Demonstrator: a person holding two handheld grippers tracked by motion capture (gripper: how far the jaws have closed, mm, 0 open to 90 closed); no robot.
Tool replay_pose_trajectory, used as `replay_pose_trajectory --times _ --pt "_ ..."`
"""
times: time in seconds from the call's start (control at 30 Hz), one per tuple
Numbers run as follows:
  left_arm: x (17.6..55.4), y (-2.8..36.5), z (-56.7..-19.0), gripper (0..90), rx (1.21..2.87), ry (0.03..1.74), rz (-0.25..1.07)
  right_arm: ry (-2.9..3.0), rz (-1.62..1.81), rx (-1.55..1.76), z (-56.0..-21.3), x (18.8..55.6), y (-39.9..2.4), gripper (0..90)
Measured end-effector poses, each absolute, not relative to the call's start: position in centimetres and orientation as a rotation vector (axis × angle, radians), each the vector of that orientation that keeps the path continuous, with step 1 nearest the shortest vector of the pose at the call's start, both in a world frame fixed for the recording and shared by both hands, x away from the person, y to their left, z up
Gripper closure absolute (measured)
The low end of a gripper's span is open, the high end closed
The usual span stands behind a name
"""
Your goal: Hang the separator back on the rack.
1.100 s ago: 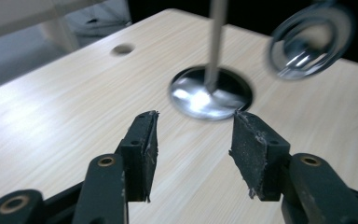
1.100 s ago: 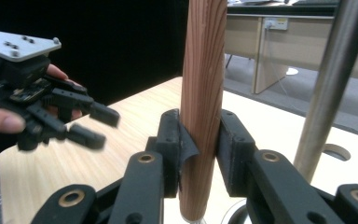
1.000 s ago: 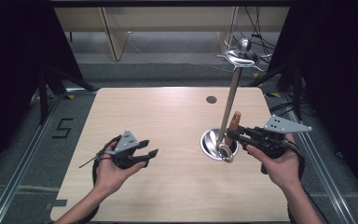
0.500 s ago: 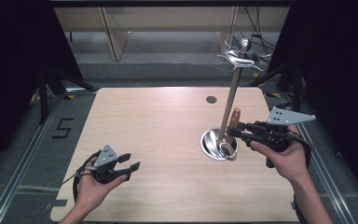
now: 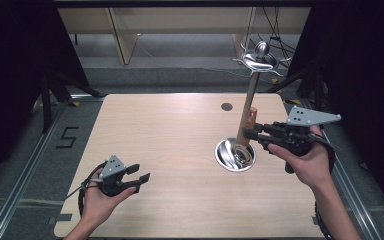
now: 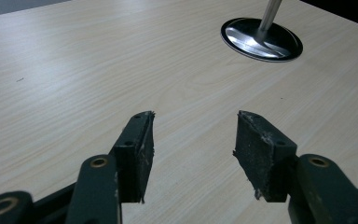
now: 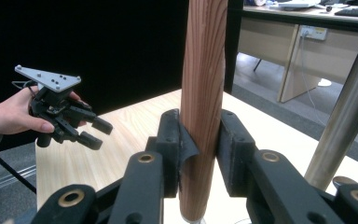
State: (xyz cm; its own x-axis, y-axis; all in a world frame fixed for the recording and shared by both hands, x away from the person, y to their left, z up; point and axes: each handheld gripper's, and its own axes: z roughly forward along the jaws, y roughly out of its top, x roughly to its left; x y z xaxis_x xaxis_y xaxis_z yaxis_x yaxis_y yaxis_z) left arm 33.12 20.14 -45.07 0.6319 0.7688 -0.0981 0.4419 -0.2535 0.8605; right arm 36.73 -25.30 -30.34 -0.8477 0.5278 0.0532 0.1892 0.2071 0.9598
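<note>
My right gripper [image 5: 248, 134] is shut on an upright wooden rod [image 5: 251, 117], right beside the pole [image 5: 246, 107] of a metal stand. In the right gripper view the jaws [image 7: 200, 122] clamp the rod [image 7: 203, 70] near its lower end, and the steel pole [image 7: 347, 112] rises to its right. The stand's round shiny base [image 5: 235, 155] rests on the table, and hooks [image 5: 260, 59] crown the pole. My left gripper [image 5: 141, 179] hovers open and empty over the near left of the table. Its pads [image 6: 140, 149] frame bare wood, and the base [image 6: 261, 39] lies ahead.
The light wooden table [image 5: 170, 130] has a small dark hole [image 5: 226, 106] near its far edge. Dark curtains flank both sides. Desks and cables stand beyond the far edge. In the right gripper view the left gripper [image 7: 95, 133] shows farther off, held by a hand.
My left gripper has pulled back toward the near left corner, still open. My right gripper, holding the rod, has lifted slightly beside the pole.
</note>
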Motion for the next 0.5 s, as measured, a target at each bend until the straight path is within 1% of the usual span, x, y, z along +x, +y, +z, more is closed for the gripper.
replay_pose_trajectory --times 0.2,0.23,0.5 --pt "33.1 20.0 -45.1 45.0 1.874 0.978 0.407 2.173 1.670 0.666 -29.7 37.0 -25.0 73.4" --pt "33.2 20.1 -45.0 44.9 1.884 0.950 0.415 2.177 1.672 0.665 -29.6 37.0 -25.0 73.3" --pt "33.2 20.1 -45.0 44.5 1.877 0.966 0.417 2.166 1.668 0.675 -28.8 37.2 -24.5 73.3"
